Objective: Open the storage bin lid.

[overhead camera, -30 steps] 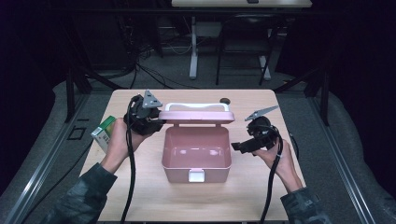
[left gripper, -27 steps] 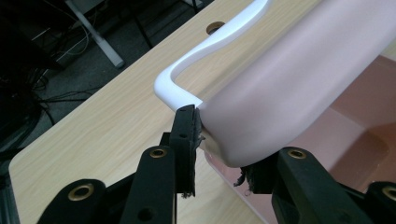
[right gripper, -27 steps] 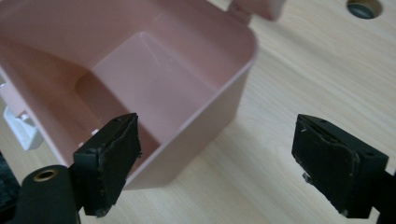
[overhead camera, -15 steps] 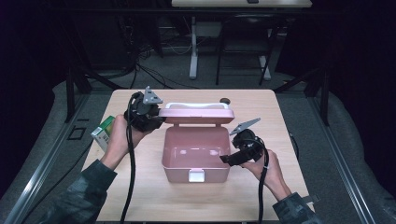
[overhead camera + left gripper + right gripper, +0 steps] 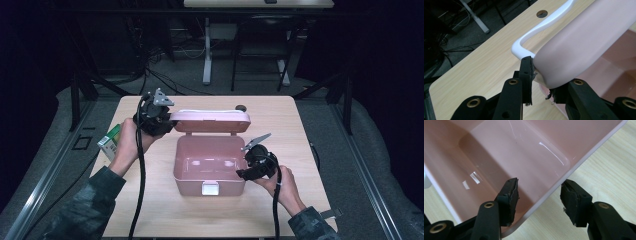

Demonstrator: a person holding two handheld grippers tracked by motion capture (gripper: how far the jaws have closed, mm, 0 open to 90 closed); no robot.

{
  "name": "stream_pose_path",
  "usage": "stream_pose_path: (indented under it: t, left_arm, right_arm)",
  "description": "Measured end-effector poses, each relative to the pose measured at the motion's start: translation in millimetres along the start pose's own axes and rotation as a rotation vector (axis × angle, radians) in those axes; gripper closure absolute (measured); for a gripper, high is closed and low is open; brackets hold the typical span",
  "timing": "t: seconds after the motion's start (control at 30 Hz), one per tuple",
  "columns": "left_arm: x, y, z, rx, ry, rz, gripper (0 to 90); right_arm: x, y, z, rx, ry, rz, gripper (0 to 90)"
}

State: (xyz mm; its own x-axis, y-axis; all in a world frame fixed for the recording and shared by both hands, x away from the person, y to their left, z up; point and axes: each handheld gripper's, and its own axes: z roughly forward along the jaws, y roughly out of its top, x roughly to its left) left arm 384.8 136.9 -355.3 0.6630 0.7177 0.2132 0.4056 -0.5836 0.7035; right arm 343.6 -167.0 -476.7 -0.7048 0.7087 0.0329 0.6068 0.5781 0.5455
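Note:
A pink plastic box [image 5: 190, 184] stands open in the middle of the table, its lid [image 5: 210, 121] raised upright at the back, with a white handle [image 5: 544, 23] on the lid. My left gripper [image 5: 167, 120] is shut on the lid's left end; in the left gripper view both pads [image 5: 526, 72] clamp that rounded corner. My right gripper [image 5: 242, 174] sits at the box's right front corner. Its jaws have just been closing and straddle the box's rim [image 5: 549, 195], one pad [image 5: 510, 197] inside, one outside, with gaps still showing. The box's inside looks empty.
A green and white carton [image 5: 111, 140] lies at the table's left edge, behind my left hand. A small dark knob [image 5: 241, 107] sits behind the lid. A white latch [image 5: 210, 188] marks the box's front wall. Cables trail from both grippers toward the near edge.
The right gripper has come left and down from beside the box to its right front rim, and its jaws have narrowed. The left gripper stays on the lid.

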Motion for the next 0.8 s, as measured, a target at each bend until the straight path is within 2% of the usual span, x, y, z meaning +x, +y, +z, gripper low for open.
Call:
stream_pose_path:
  t: [0.3,0.8]
  left_arm:
    - [1.7,5.3,3.8,0.009,0.020,0.008,77.3]
    - [15.1,14.8,12.8,0.013,0.005,-0.013,78.7]
  right_arm:
    - [-1.0,-0.8,0.6,-0.010,0.004,0.008,47.8]
    - [-2.4,-1.2,1.1,-0.014,0.013,0.018,47.6]
